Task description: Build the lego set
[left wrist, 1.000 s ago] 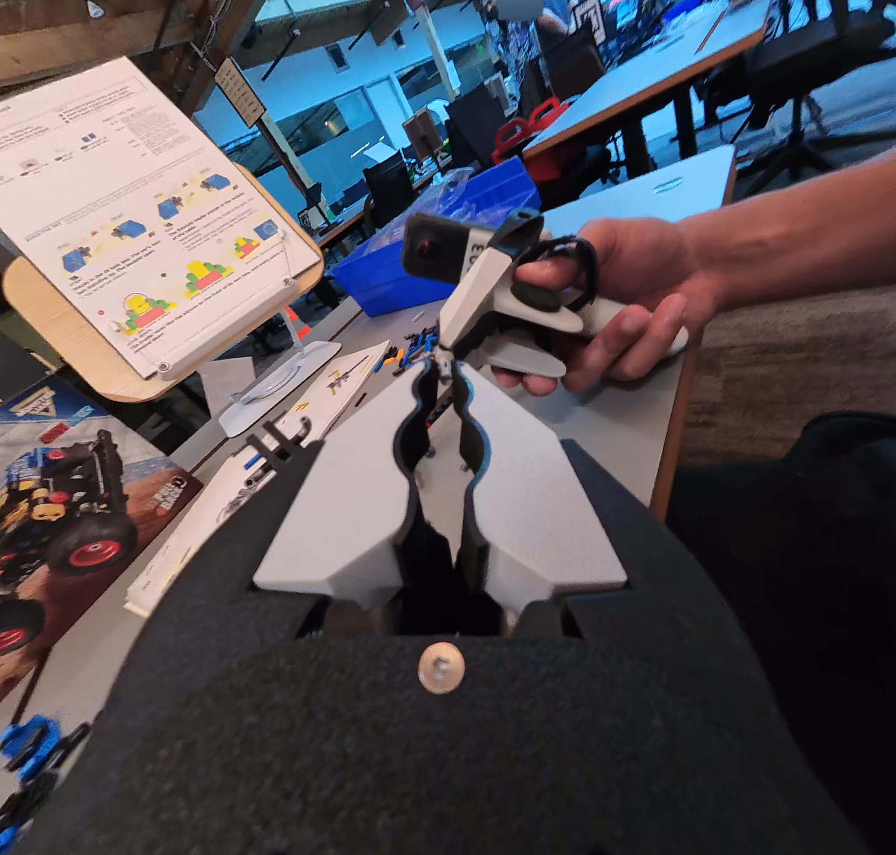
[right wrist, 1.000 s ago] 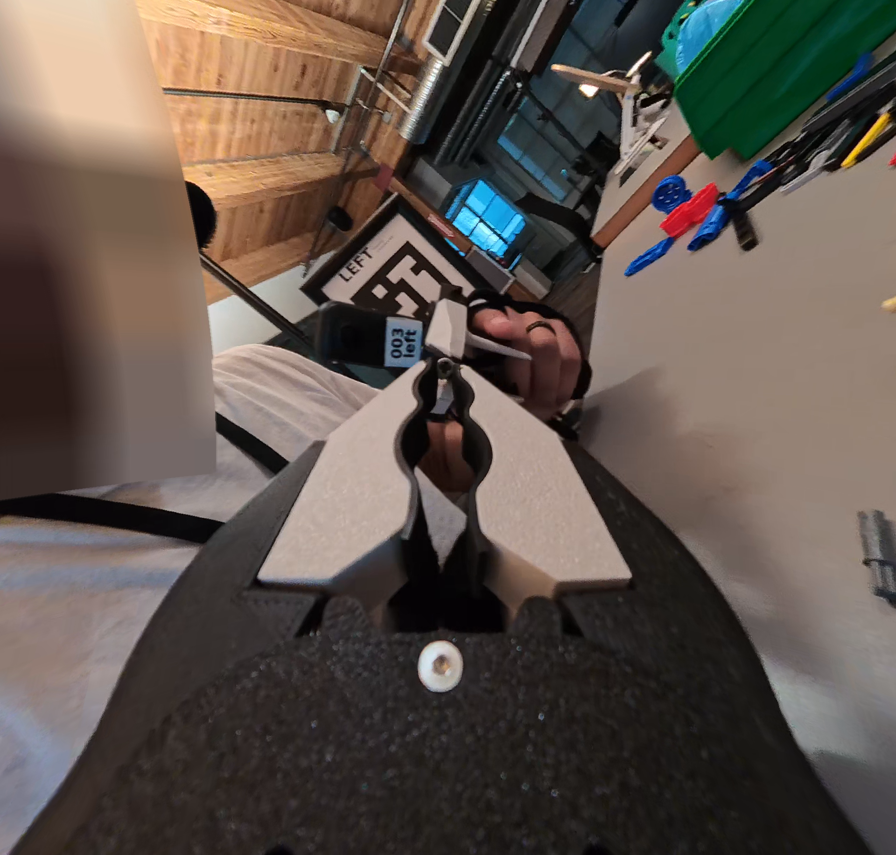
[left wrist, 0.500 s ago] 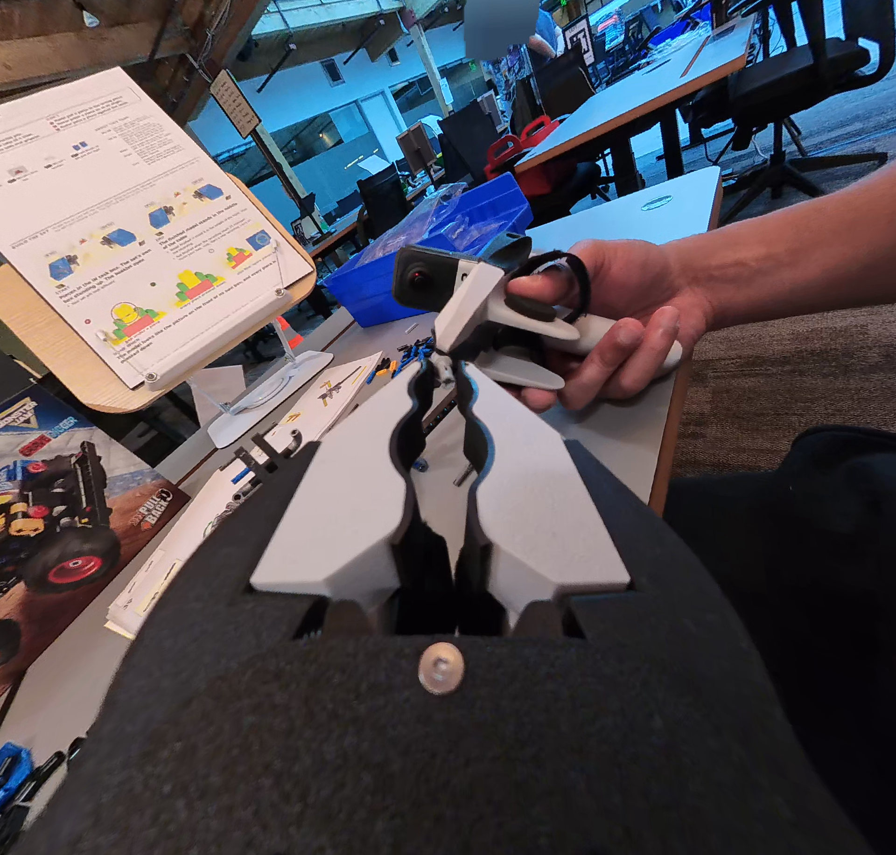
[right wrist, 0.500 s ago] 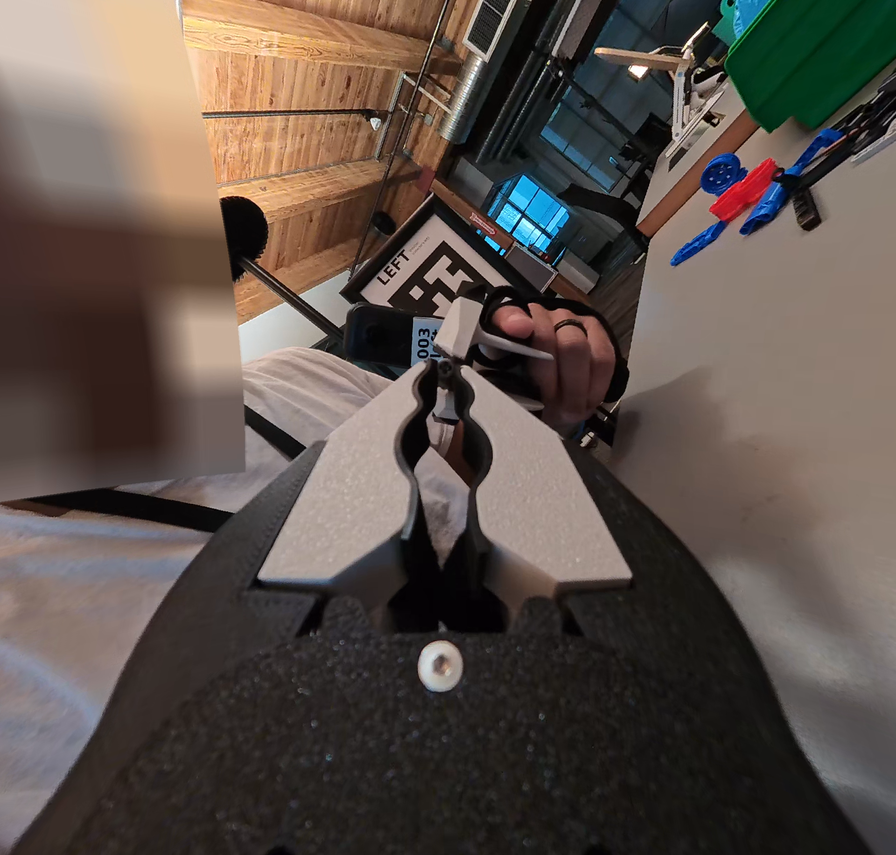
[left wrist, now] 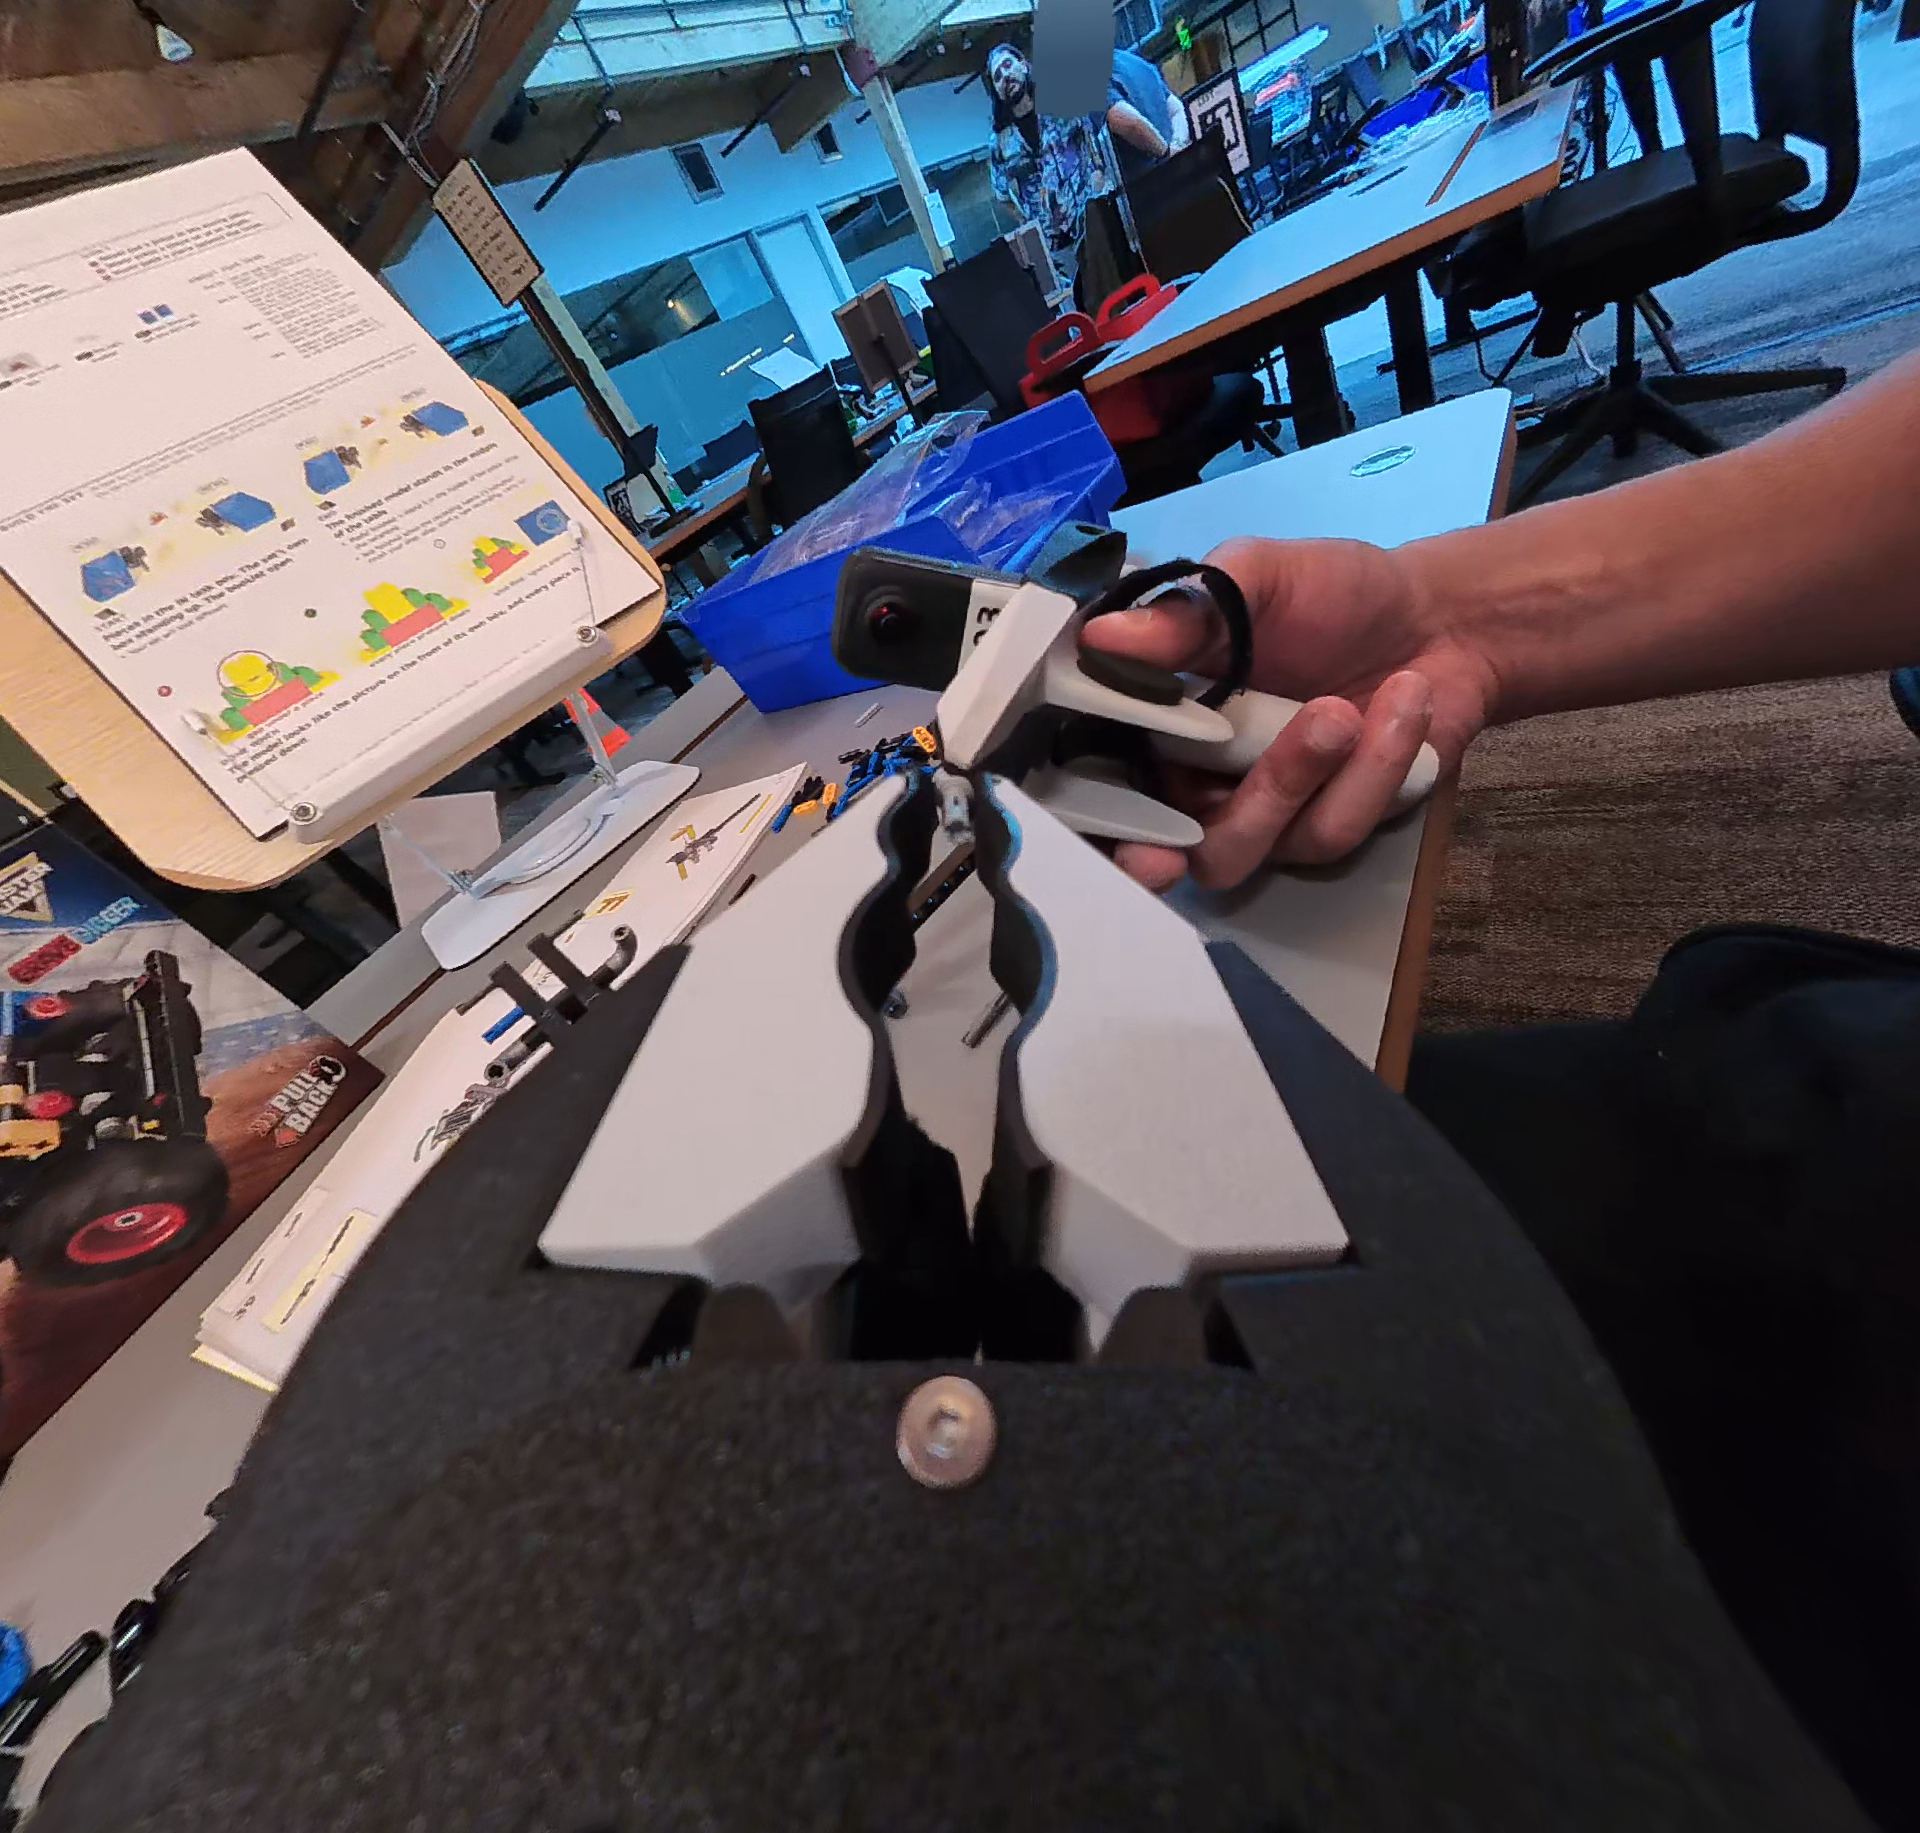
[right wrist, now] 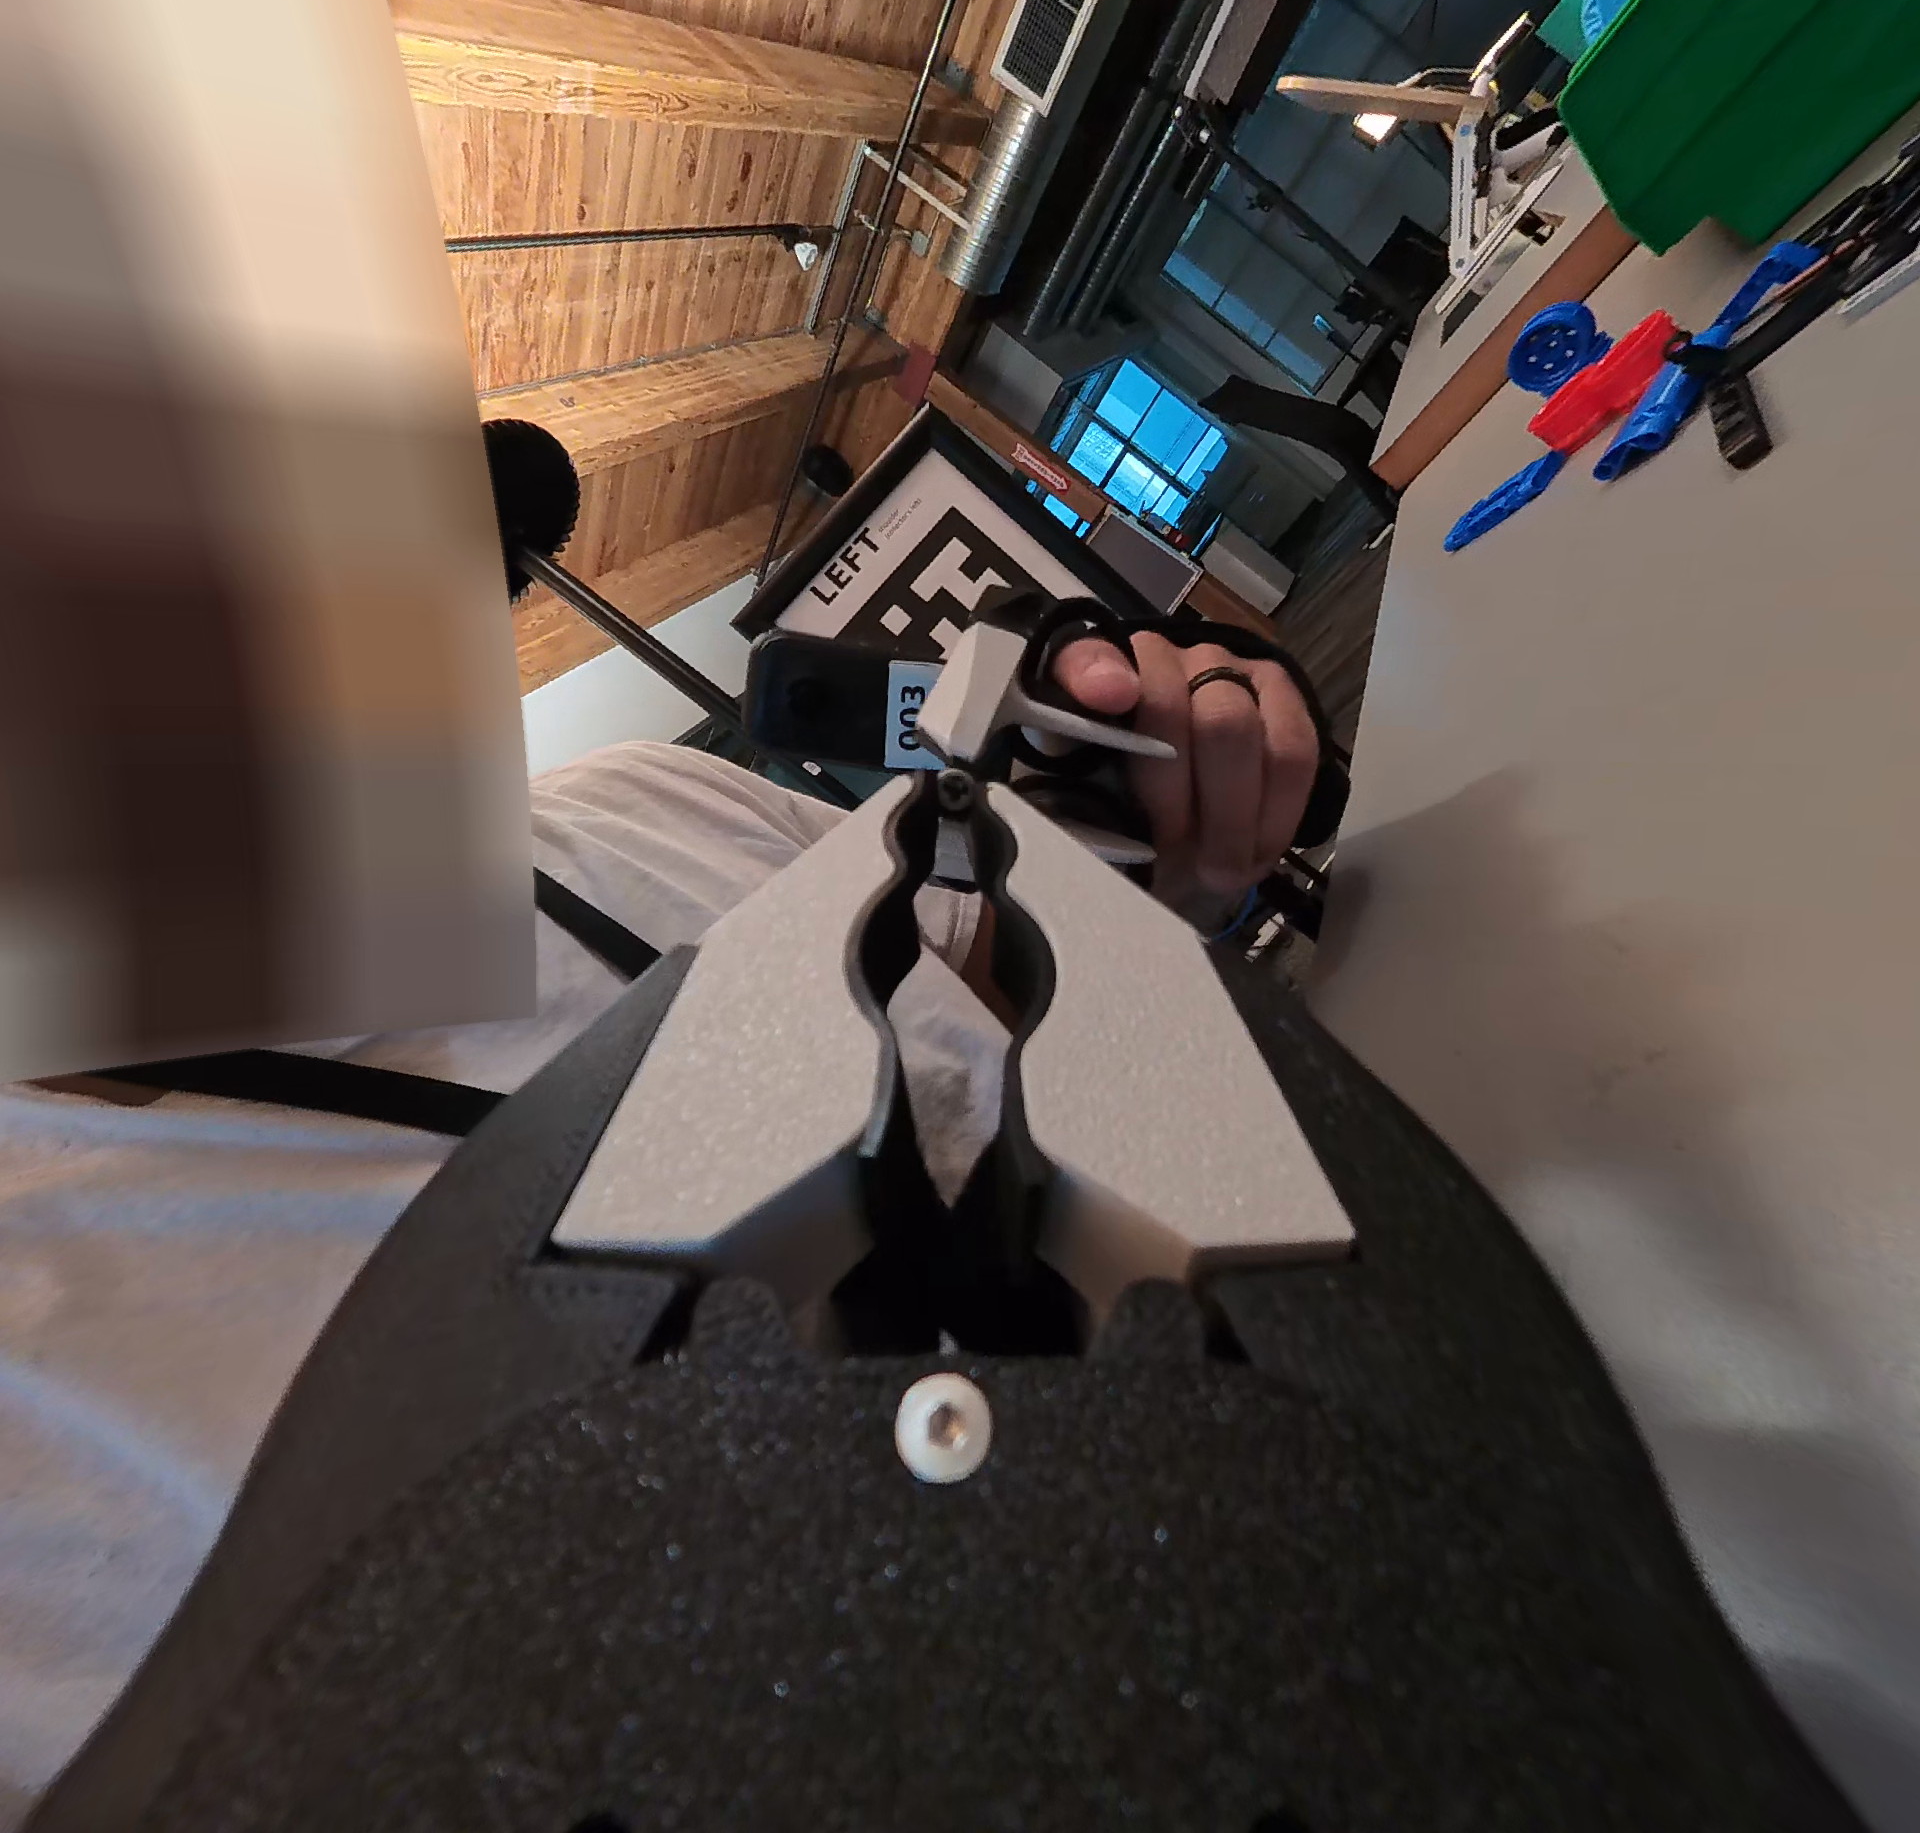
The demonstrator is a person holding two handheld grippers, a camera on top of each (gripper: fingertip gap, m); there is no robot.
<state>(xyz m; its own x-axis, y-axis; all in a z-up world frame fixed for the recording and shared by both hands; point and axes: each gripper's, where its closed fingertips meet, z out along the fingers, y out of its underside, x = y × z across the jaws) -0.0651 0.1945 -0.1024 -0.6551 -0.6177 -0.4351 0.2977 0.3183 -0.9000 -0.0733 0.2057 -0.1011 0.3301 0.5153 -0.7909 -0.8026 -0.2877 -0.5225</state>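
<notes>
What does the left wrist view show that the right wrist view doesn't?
Only the left wrist view shows the instruction sheet on its stand, the blue bin and the toy truck box. Only the right wrist view shows the green bin and the blue wheel. Both show the two hand-held grippers meeting tip to tip around a small grey piece.

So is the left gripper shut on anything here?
Shut on a small grey lego piece: the left gripper pinches it at its fingertips, tip to tip with the right gripper.

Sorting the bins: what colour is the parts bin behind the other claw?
Blue bin, clearest in the left wrist view.
</notes>
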